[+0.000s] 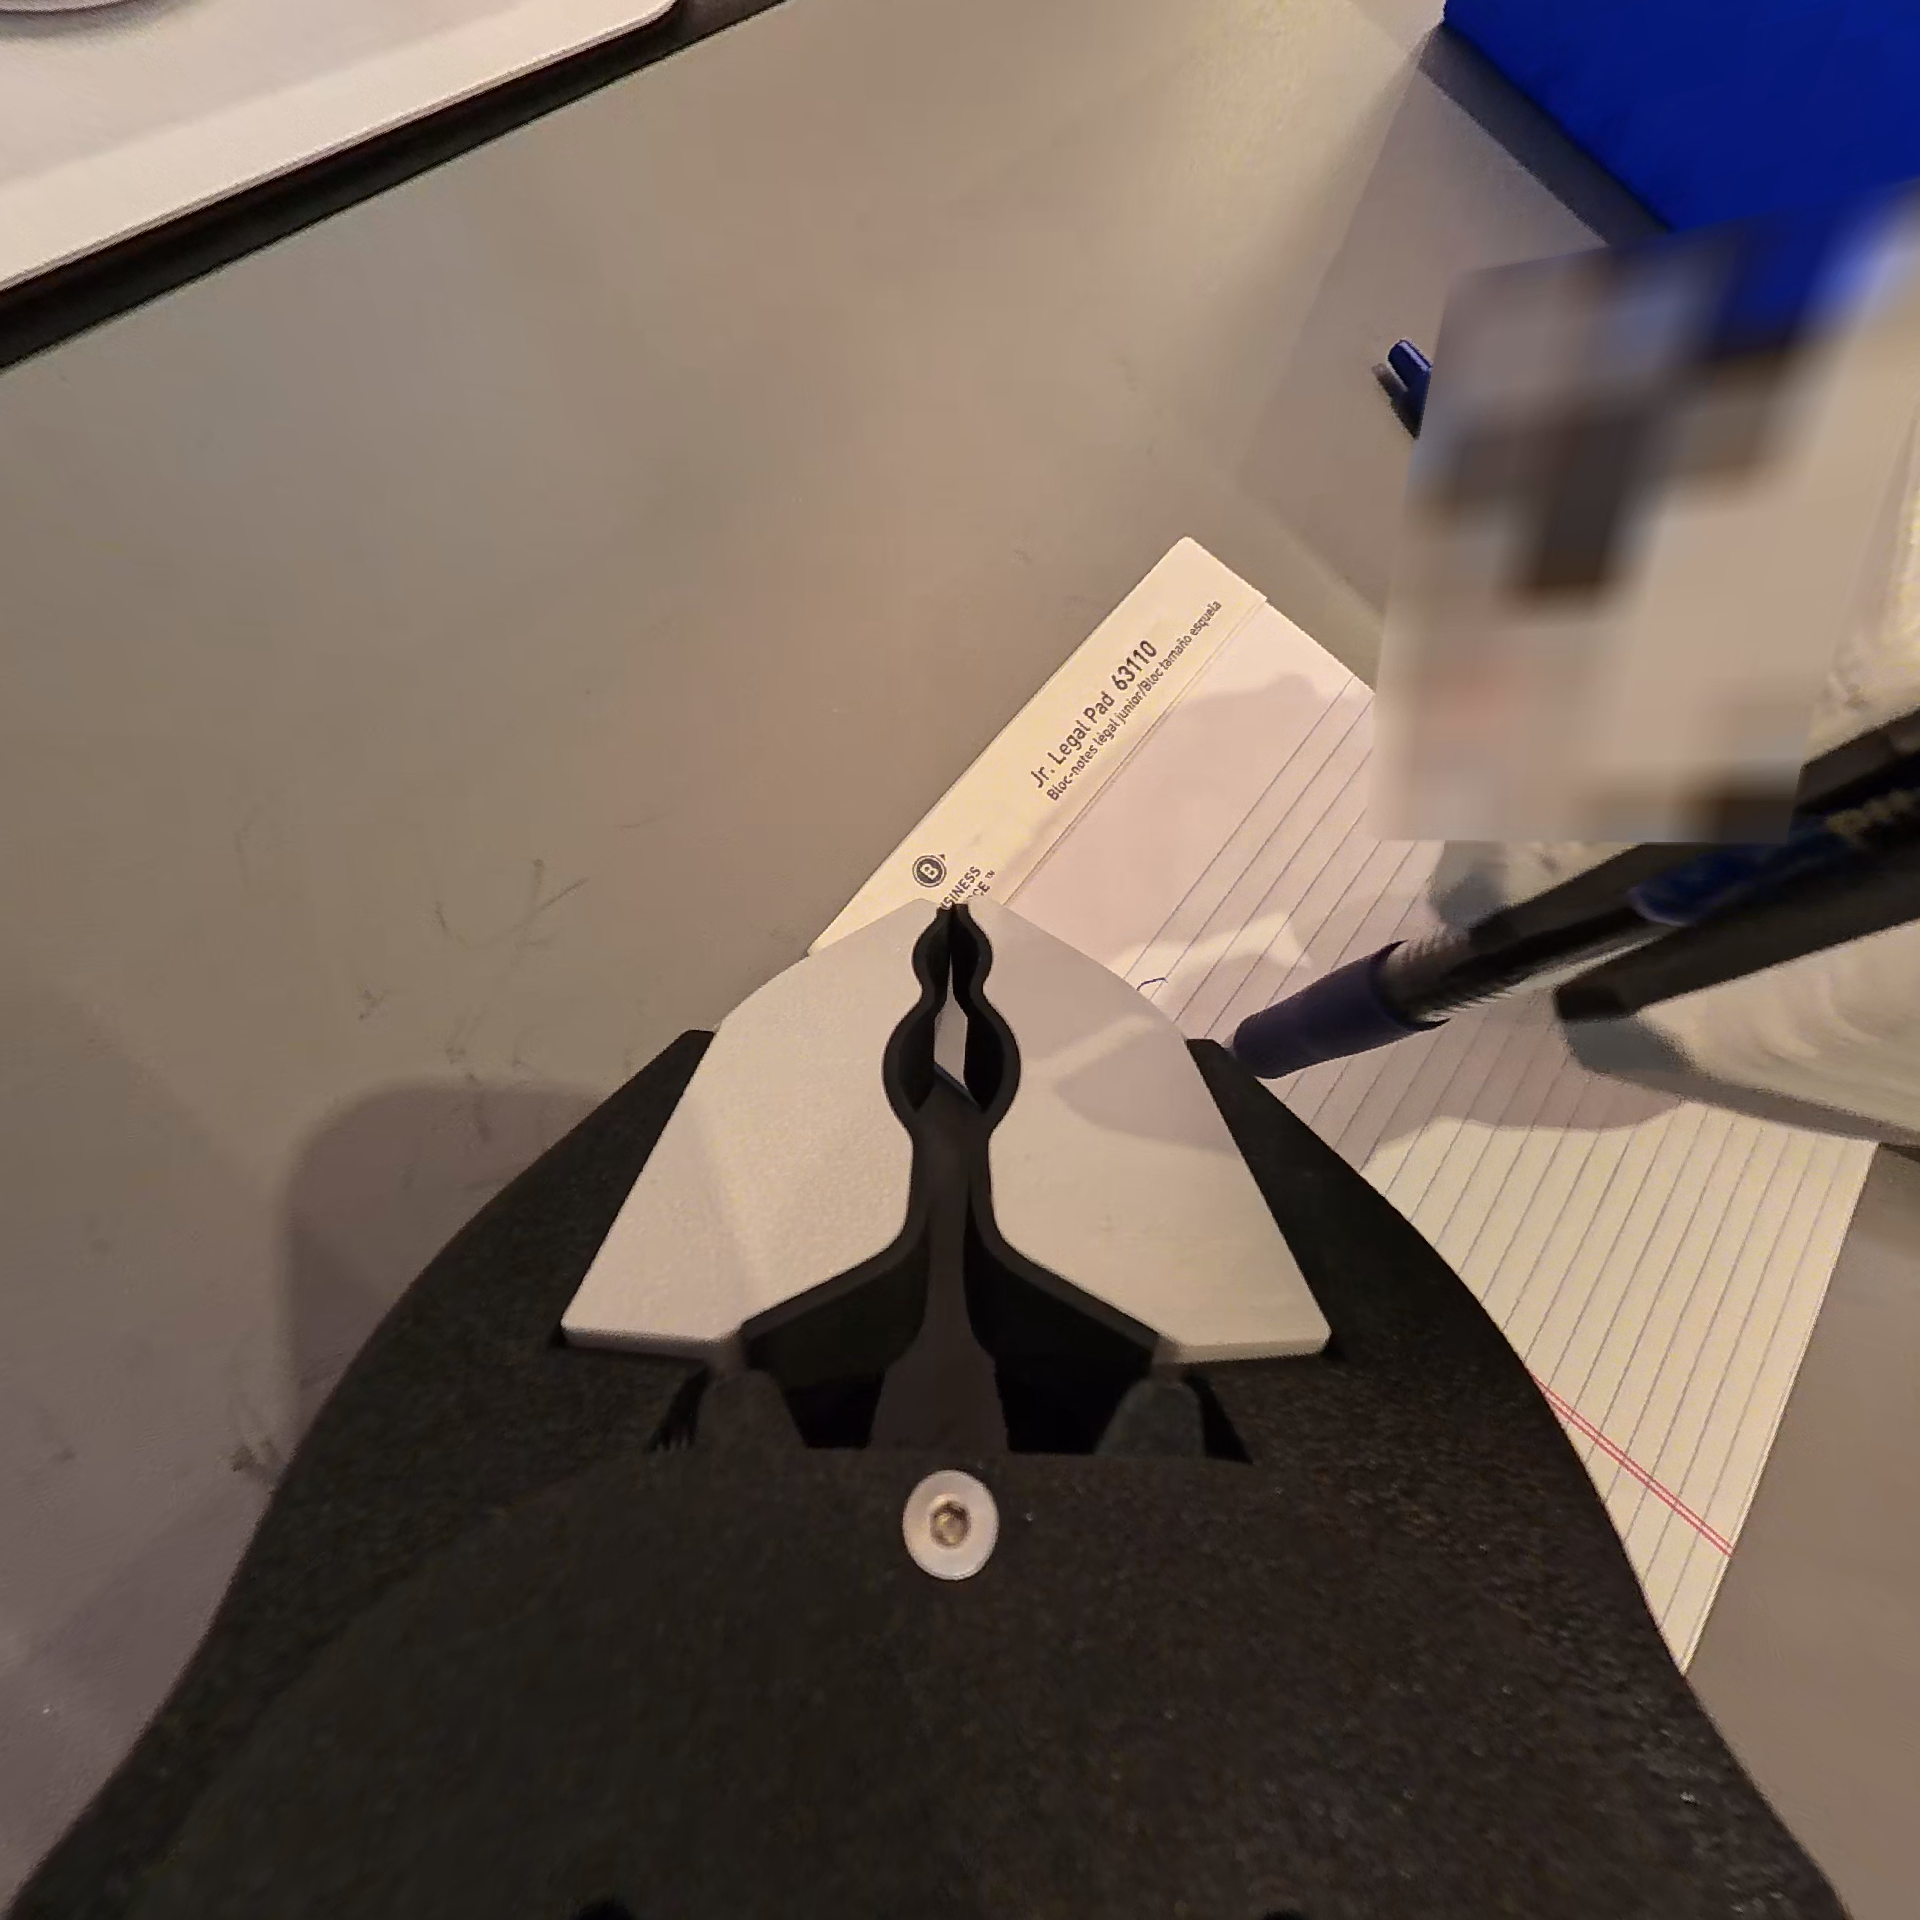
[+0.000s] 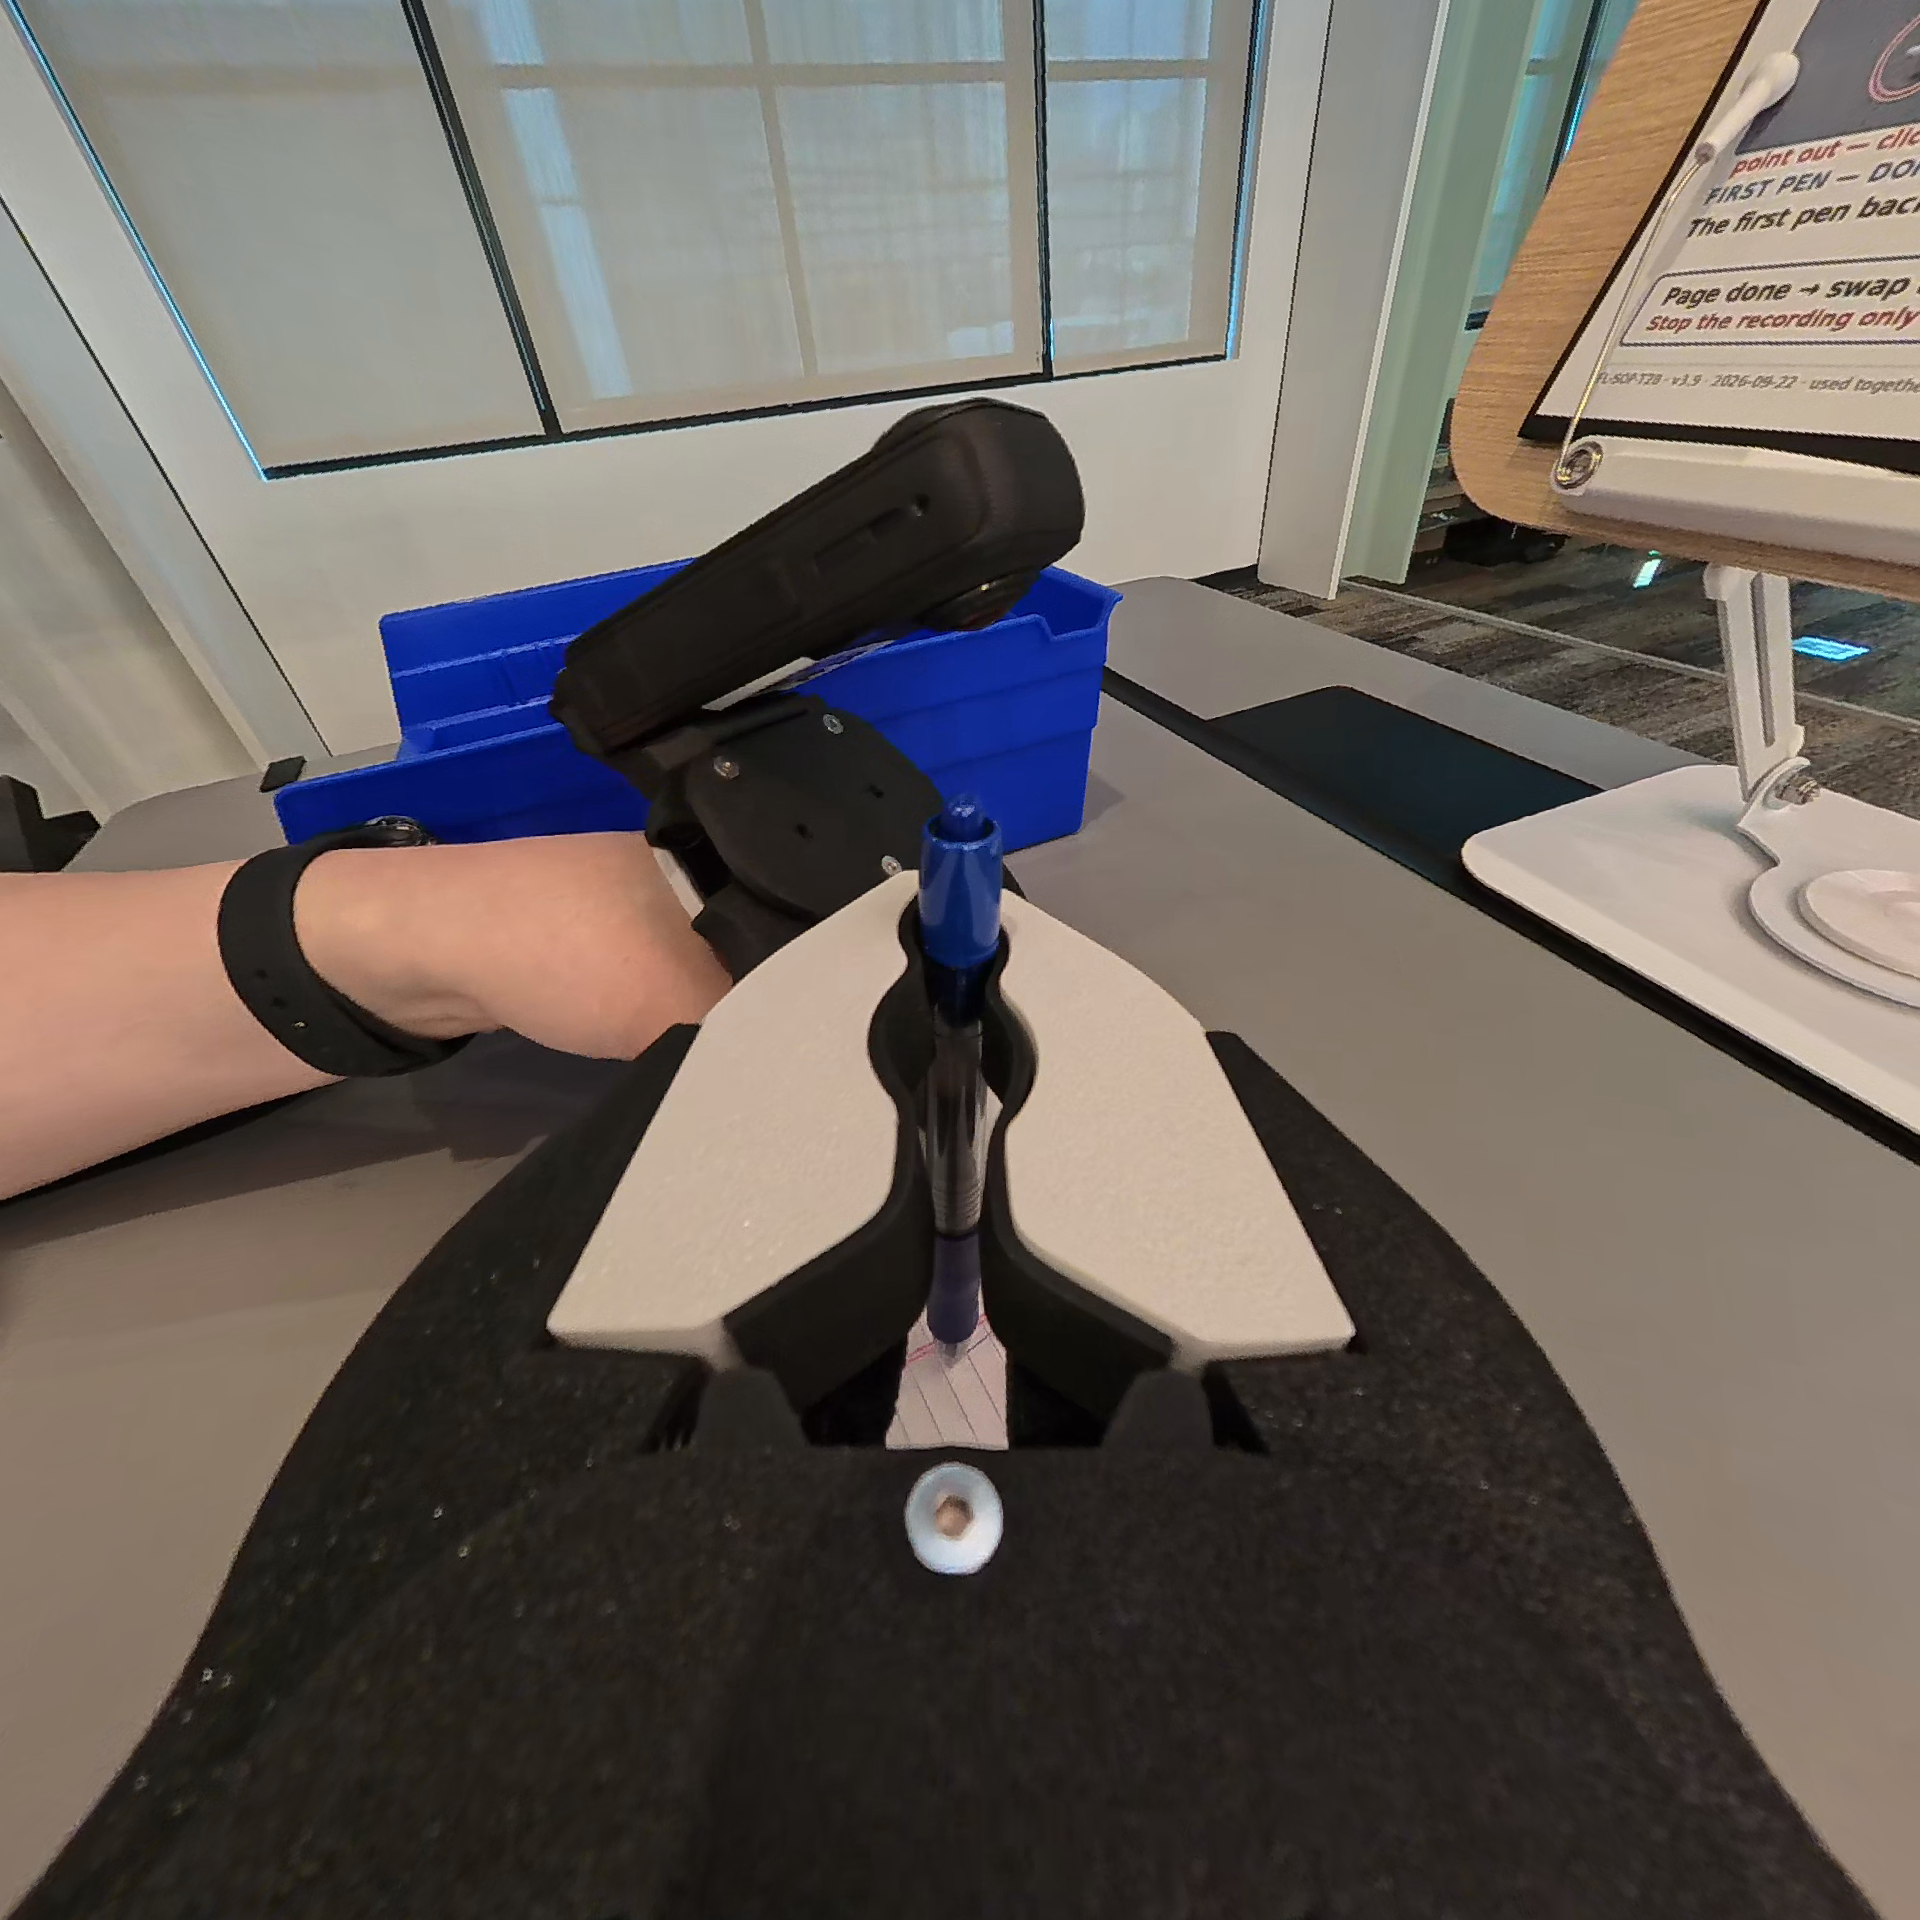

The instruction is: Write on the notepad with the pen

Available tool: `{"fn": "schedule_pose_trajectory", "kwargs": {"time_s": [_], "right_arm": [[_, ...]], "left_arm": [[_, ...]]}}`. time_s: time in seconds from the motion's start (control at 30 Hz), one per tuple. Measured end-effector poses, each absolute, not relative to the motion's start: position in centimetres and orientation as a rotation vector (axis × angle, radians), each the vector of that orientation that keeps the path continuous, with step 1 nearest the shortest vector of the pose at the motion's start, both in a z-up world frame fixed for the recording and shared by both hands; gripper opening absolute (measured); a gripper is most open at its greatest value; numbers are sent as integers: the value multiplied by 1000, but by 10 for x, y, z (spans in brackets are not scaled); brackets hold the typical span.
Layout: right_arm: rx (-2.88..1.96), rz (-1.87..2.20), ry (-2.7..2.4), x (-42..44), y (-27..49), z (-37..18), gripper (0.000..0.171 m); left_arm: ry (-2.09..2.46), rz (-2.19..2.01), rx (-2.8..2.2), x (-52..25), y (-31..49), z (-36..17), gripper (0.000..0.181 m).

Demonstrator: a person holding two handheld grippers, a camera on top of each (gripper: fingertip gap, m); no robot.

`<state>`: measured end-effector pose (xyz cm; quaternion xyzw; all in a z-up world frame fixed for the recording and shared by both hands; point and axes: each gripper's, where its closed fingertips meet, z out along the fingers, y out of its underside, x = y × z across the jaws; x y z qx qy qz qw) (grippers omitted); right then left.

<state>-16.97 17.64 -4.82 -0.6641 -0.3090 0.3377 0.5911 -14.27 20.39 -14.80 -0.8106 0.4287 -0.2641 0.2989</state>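
We judge the writing barely begun. In the left wrist view, our left gripper (image 1: pixel 951 920) sits at lower centre, its white, matte fingers pressed together on nothing, tips over the pad's top edge. Right of them lies the pad (image 1: pixel 1558 1247), smooth ruled paper carrying one small blue mark; nearly every line is blank. At the right, the right gripper (image 2: pixel 961 935) pinches the slim blue pen (image 1: pixel 1340 1003), tip down at the page.
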Motion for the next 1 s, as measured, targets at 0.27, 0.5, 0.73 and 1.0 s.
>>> {"fn": "schedule_pose_trajectory", "kwargs": {"time_s": [0.27, 0.5, 0.73, 1.0], "right_arm": [[-1550, 784, -711, -163, 174, -49, 4], [-1555, 775, -698, -157, 176, -49, 4], [-1554, 764, -681, -152, 181, -49, 4], [-1551, 767, -690, -156, 183, -48, 4]], "left_arm": [[1138, -704, -2154, -143, 204, -148, 0], [1137, -707, -2154, -143, 204, -148, 0], [1137, -703, -2154, -143, 204, -148, 0], [1136, -707, -2155, -143, 204, -149, 0]]}}
